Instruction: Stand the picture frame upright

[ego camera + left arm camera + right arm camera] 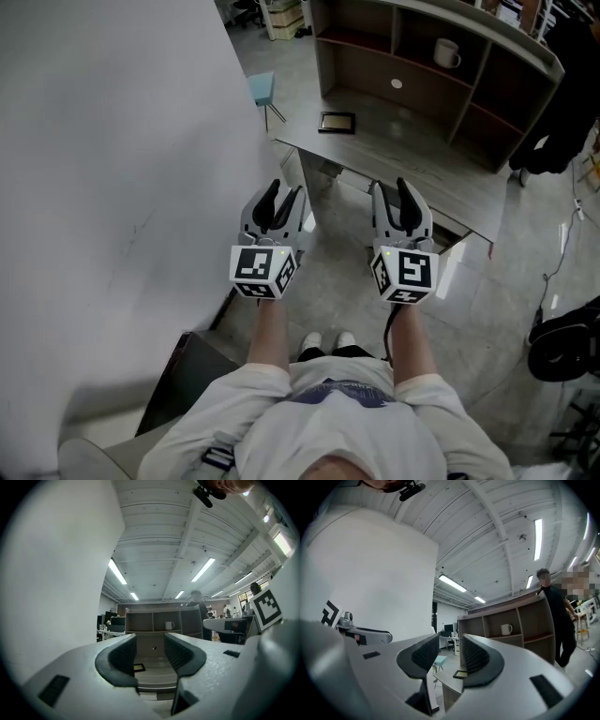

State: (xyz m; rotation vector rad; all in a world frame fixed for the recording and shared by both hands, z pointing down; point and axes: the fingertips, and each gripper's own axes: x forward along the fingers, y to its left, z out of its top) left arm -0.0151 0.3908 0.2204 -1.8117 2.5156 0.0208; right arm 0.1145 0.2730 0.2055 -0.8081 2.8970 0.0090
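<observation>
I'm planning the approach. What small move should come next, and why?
Probably carry both grippers forward toward the frame. It lies flat on the desk, well beyond the left gripper and right gripper, whose jaws stand open and empty.

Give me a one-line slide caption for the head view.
Open, empty left hand-held gripper and right hand-held gripper face the desk where the picture frame lies flat.
</observation>
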